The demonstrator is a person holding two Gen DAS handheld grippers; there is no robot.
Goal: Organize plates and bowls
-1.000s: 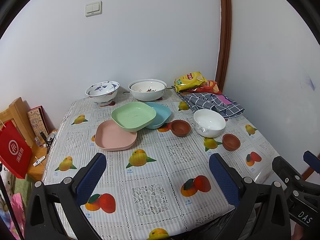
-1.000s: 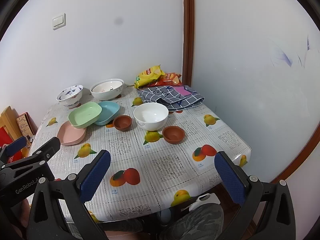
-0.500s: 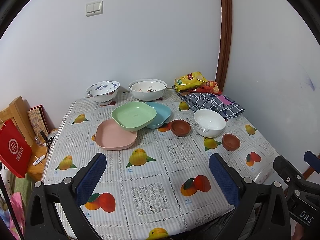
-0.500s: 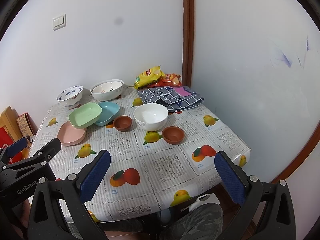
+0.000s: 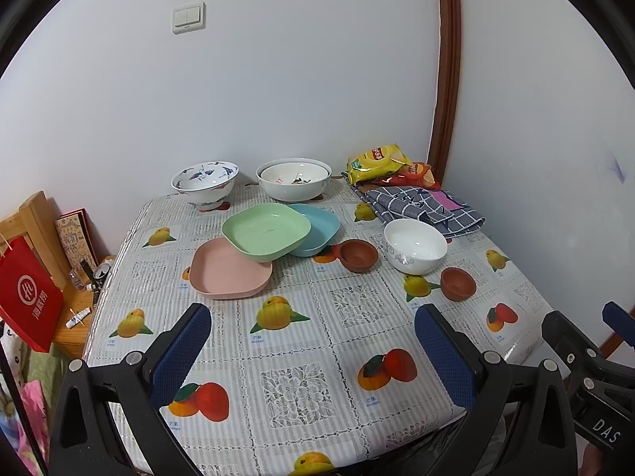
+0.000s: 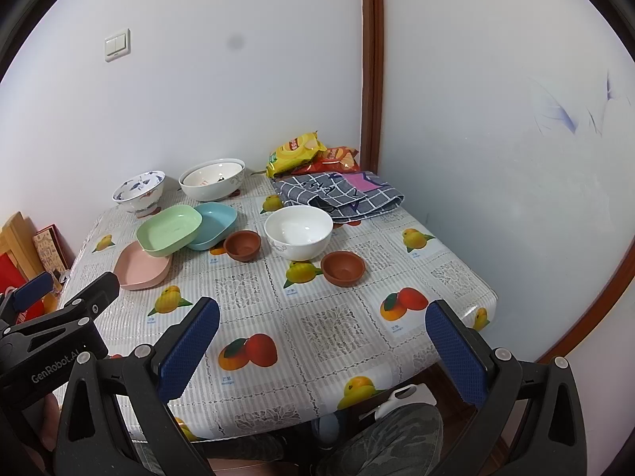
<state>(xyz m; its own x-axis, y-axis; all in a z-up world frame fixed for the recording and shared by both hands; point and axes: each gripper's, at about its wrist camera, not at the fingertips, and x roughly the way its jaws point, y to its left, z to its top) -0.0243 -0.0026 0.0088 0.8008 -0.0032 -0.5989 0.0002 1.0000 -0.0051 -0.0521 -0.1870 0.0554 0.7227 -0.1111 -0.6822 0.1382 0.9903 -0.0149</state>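
On the fruit-print table [image 5: 301, 361] lie a pink plate [image 5: 228, 271], a green plate [image 5: 265, 230] leaning over it, and a blue plate [image 5: 317, 224] under the green one. Two small brown bowls [image 5: 358, 254] [image 5: 457, 283] flank a white bowl [image 5: 414, 244]. A blue-patterned bowl [image 5: 204, 182] and a large white bowl [image 5: 293, 178] stand at the back. My left gripper [image 5: 311, 351] is open and empty above the table's near edge. My right gripper [image 6: 323, 347] is open and empty, also at the near edge.
A checked cloth [image 5: 420, 208] and snack bags [image 5: 377, 160] lie at the back right by the wall corner. A red paper bag [image 5: 27, 301] and a wooden stand [image 5: 35, 222] are left of the table. The person's legs [image 6: 389, 436] show below the table edge.
Both grippers have barely shifted; the views are almost the same. Nothing on the table has moved.
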